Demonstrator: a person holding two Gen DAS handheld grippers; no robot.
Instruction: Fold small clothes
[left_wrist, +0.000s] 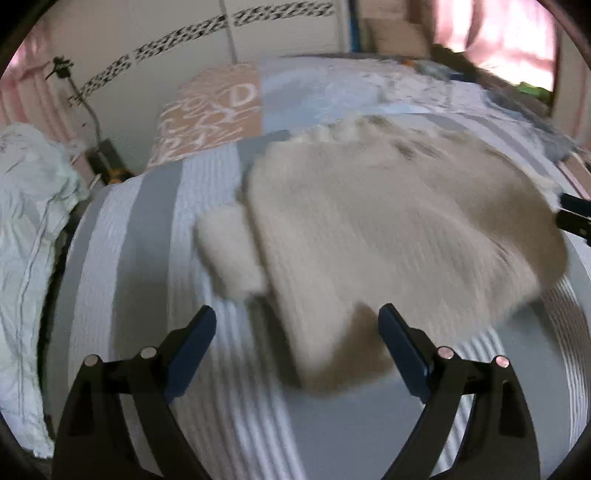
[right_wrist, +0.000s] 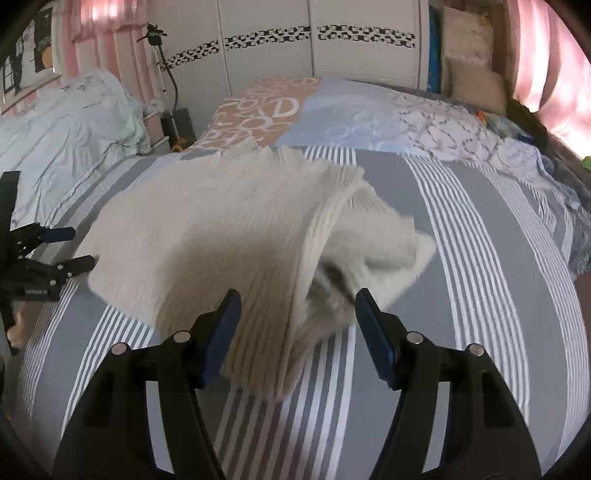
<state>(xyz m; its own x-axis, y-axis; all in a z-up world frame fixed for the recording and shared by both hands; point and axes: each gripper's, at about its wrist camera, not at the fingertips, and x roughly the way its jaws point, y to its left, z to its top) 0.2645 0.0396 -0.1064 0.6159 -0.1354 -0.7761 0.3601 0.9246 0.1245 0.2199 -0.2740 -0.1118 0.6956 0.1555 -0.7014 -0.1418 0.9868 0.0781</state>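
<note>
- Work surface: a bed with a grey-and-white striped cover (right_wrist: 480, 229); a patterned blanket (right_wrist: 280, 110) lies across its far end.
- Task item: one cream ribbed knit garment (right_wrist: 221, 236) lies on the striped cover, roughly mid-bed. Its right portion is turned over on itself, forming a thick layered fold. In the left wrist view a small cuff-like piece (left_wrist: 229, 254) protrudes from its left edge.
- Left gripper (left_wrist: 295, 332): jaws spread wide, nothing between them; the near corner of the garment lies just beyond the fingertips. That view is motion-blurred.
- Right gripper (right_wrist: 295, 314): jaws spread wide, gripping nothing; the folded near edge of the garment sits in the gap between the fingers, contact not determinable.
- Surroundings: a white wardrobe (right_wrist: 332, 40) with a black-patterned band behind the bed; crumpled pale bedding (right_wrist: 74, 122) at left.
</note>
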